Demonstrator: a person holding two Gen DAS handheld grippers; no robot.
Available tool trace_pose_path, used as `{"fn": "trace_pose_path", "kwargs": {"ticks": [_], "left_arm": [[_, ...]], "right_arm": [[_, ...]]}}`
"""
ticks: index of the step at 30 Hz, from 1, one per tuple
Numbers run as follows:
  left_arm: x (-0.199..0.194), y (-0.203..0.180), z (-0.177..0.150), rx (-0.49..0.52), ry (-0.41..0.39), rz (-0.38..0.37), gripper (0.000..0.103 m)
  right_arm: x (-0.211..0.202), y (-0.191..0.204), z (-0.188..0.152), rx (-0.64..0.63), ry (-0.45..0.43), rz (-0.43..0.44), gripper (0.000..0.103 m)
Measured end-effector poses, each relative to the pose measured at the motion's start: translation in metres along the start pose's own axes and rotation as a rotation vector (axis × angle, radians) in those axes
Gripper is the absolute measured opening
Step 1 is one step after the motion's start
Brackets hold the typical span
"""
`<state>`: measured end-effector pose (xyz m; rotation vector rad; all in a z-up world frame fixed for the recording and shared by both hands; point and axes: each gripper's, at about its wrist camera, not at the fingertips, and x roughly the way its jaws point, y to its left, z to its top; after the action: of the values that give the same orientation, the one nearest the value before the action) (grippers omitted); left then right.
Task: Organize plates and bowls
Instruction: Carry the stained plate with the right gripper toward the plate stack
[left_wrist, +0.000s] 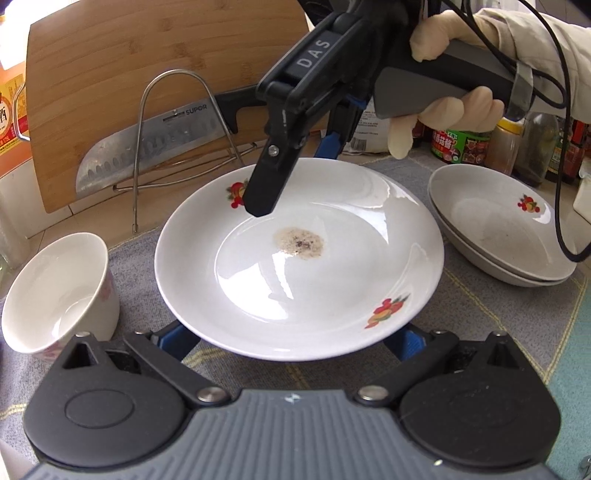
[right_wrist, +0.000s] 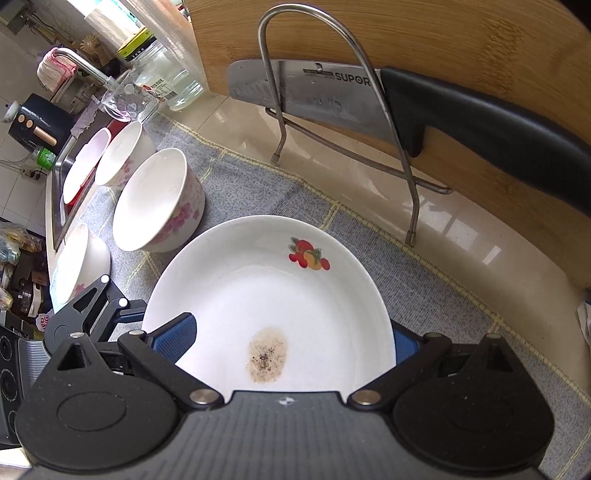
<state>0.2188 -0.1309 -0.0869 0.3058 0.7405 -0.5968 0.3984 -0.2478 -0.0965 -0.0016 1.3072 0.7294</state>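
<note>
Left gripper (left_wrist: 291, 341) spread wide under plate's (left_wrist: 369, 221) near rim. Right gripper (right_wrist: 293, 339) wide too, straddling it. Plate white, fruit decals, brown stain (left_wrist: 299, 242) at centre, over grey mat (left_wrist: 480, 314).

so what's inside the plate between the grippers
A brownish speckled residue patch sits at the centre of the plate, with fruit decals on the rim. The right hand-held gripper hangs over the far rim, hiding part of one decal. What lies under the plate cannot be seen.

Both wrist views close above the plate (left_wrist: 332, 280), opposite sides
</note>
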Motion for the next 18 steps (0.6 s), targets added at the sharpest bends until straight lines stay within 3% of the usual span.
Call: {"fn": "trace_pose_path", "kwargs": {"ticks": [18], "left_arm": [[-0.042,-0.029,-0.006,0.039,0.019,-0.026,0.102]], "right_arm": [[-0.026,0.028,-0.052,0.027,-0.040,-0.008,0.103]]}}
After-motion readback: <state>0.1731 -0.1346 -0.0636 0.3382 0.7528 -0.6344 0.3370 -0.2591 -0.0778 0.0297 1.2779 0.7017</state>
